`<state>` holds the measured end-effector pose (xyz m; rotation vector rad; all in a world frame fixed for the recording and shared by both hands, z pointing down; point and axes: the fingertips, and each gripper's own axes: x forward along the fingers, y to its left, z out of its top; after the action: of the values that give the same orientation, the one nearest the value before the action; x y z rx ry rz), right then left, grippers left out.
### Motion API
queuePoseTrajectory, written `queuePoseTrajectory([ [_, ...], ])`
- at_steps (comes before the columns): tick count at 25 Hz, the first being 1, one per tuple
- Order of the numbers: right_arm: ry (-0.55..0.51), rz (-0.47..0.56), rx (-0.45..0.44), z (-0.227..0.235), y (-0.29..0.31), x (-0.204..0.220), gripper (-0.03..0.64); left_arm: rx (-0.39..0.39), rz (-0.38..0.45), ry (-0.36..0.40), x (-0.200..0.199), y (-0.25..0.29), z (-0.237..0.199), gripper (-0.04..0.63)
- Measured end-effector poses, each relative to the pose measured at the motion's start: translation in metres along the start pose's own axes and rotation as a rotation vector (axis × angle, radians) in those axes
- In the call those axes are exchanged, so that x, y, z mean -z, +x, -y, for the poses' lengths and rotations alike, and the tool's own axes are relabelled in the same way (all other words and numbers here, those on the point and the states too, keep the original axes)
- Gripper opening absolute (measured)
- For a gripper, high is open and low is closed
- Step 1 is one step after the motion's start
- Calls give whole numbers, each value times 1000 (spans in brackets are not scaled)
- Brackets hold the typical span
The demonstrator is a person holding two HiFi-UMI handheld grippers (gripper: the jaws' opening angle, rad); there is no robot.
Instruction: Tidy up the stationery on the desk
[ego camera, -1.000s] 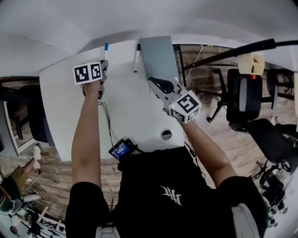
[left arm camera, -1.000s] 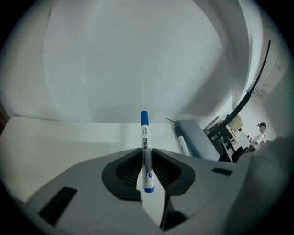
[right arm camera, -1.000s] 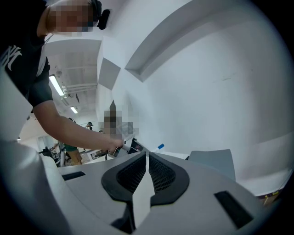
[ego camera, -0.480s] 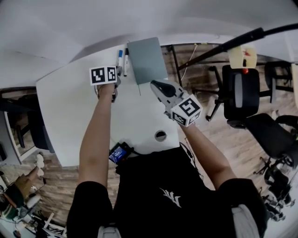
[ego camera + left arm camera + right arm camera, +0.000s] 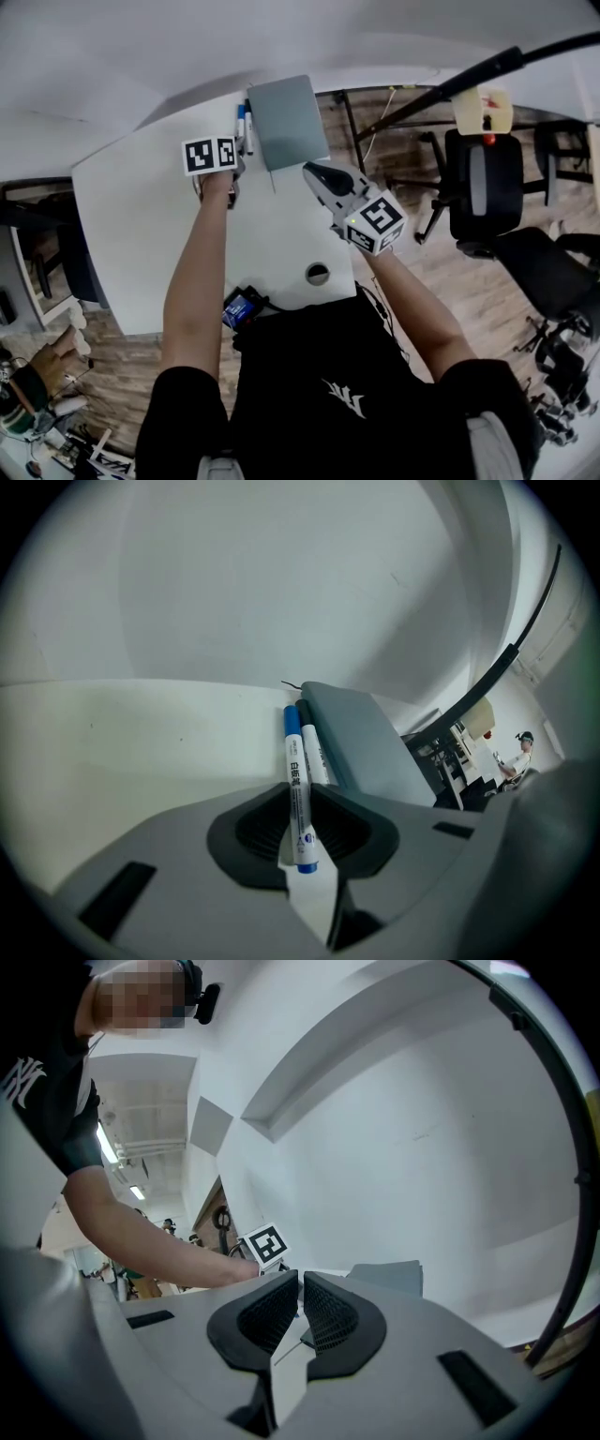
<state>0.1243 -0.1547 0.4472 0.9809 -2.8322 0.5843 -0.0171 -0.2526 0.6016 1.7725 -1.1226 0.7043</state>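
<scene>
**Blue-capped marker (image 5: 295, 761): brought alongside its mate, not yet released**

**Item in hand.** White barrel with a blue cap at the far end. It lies lengthwise between the pads of the left claw (image 5: 298, 803), whose jaws stand narrow and are closed on the barrel.

**Change.** A second ago the blue-capped marker stood well apart from the black-capped marker (image 5: 315, 754), with bare counter (image 5: 141, 206) between them. The left claw (image 5: 234, 145) has since carried it across. The two now sit side by side and parallel, caps pointing away from the claw. Whether the held one rests on the counter or rides just above it cannot be told.

**Meaning for the task.** By my reading, the pens are now grouped and the step is nearly done. What is left is to let go without rolling either barrel out of line.

**Neighbour.** The grey notebook (image 5: 361, 752), flat and closed, lies just right of the left claw's tip. Its long edge is against the black-capped marker. Nothing lies on its cover.

**Other claw.** The right claw (image 5: 300, 1309) hangs above the counter on the near side of the notebook, well clear of both pens. Its jaws are almost together with nothing between them.

**Containers.** No pen pot, tray or box shows in any view. The only opening is the round cable hole (image 5: 318, 274), back toward the person from the right claw, and it looks empty. The stationery is being squared up on the open counter rather than put into anything.
</scene>
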Motion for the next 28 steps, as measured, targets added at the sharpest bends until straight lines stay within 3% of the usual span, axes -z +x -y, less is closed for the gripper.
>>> queuePoseTrajectory([
  [7, -2, 1, 0, 1, -8, 1, 40, 0, 12, -1, 4, 2, 4, 78],
  [11, -2, 0, 1, 1, -13, 3, 40, 39, 26, -10, 5, 2, 13, 132],
  [21, -5, 2, 12, -3, -28, 6, 40, 82, 98, -12, 1, -4, 26, 140],
  [28, -12, 8, 20, -5, -38, 6, 40, 96, 102, 16, -1, -6, 33, 140],
])
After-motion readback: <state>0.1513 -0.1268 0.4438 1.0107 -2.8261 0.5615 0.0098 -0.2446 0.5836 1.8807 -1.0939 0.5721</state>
